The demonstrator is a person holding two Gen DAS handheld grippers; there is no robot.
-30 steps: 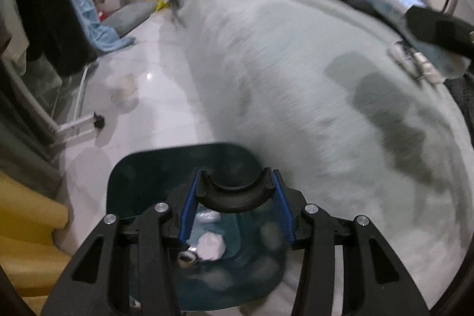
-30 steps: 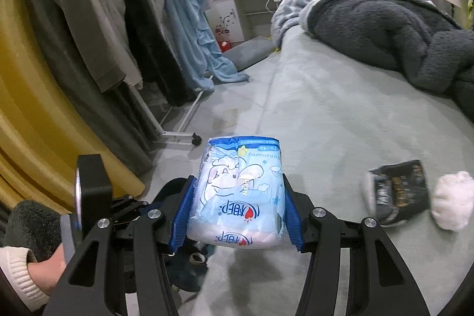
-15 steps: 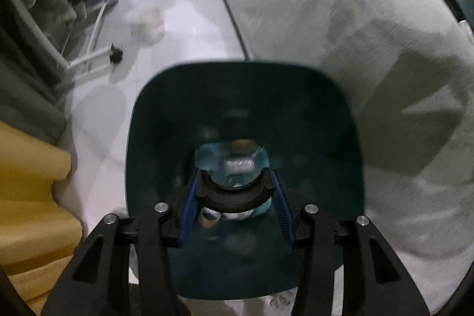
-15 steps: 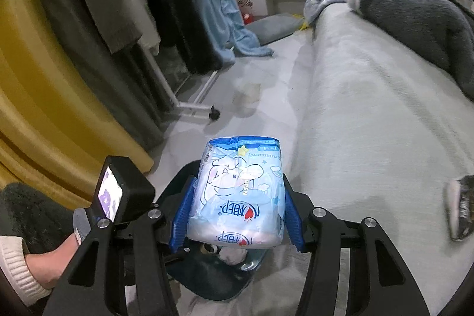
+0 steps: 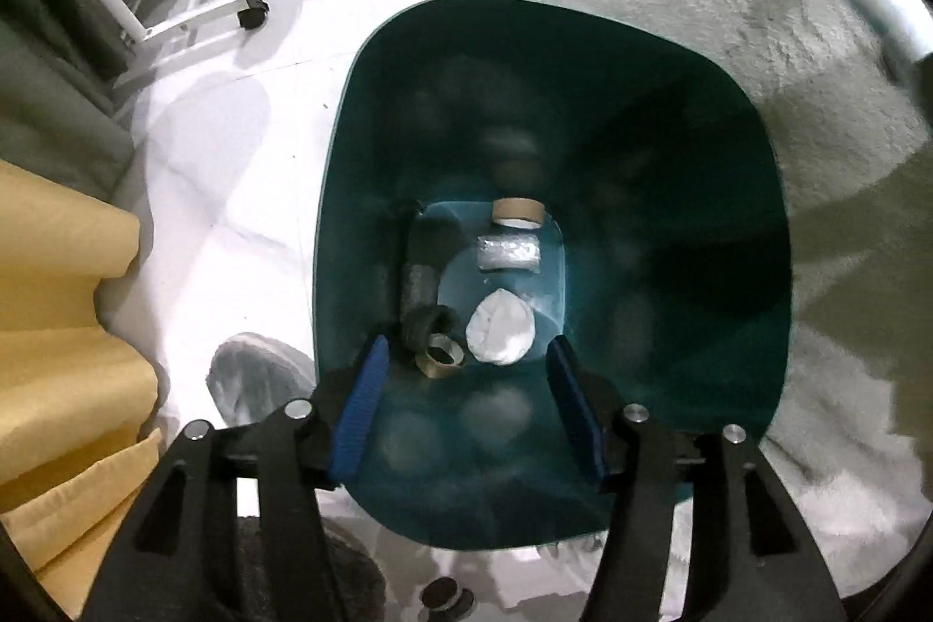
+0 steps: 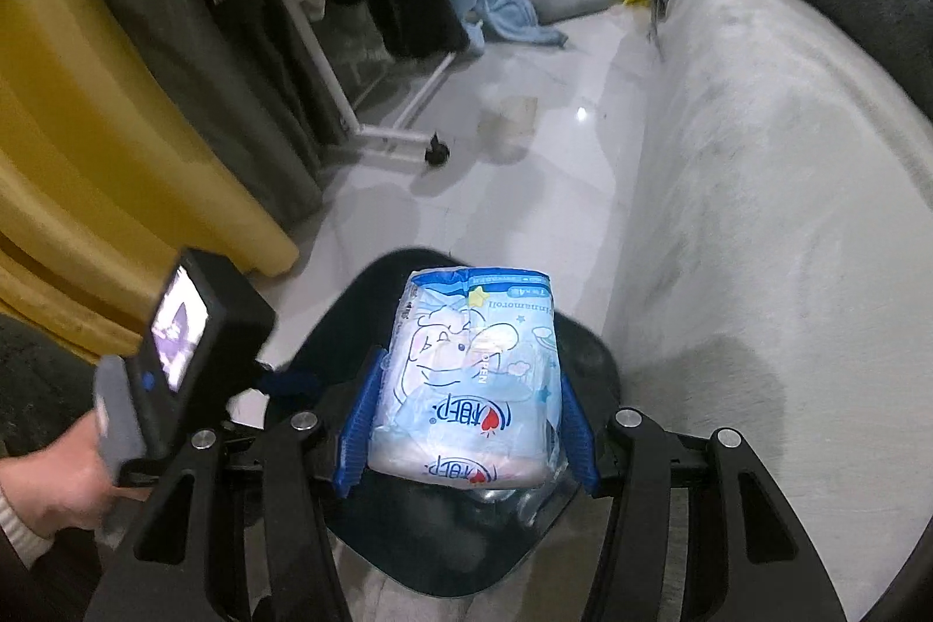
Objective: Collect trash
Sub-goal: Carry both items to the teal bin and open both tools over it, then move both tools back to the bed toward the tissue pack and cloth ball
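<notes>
A teal trash bin (image 5: pixel 670 214) stands on the floor by the bed, and I look straight down into it in the left wrist view. At its bottom lie a cardboard tube (image 5: pixel 516 212), a silvery wrapper (image 5: pixel 508 253), a white wad (image 5: pixel 500 333) and a dark piece (image 5: pixel 424 319). My left gripper (image 5: pixel 466 359) hangs over the bin mouth, its jaws opening with nothing between them. My right gripper (image 6: pixel 472 377) is shut on a blue-and-white tissue pack (image 6: pixel 472 389), held above the bin's dark rim (image 6: pixel 361 295). The left gripper's body (image 6: pixel 175 348) shows beside it, in a person's hand (image 6: pixel 52 482).
The grey bed (image 6: pixel 787 214) runs along the bin's right side. A white clothes rack foot with a castor (image 6: pixel 437 153) stands on the pale tiled floor (image 5: pixel 233 144). Yellow curtain folds (image 6: pixel 87 126) and hanging clothes fill the left. A grey slipper (image 5: pixel 256 377) lies beside the bin.
My left gripper has dropped over the bin and spread its jaws; the black curved piece it held is gone from between them. The right gripper has carried the pack over the bin.
</notes>
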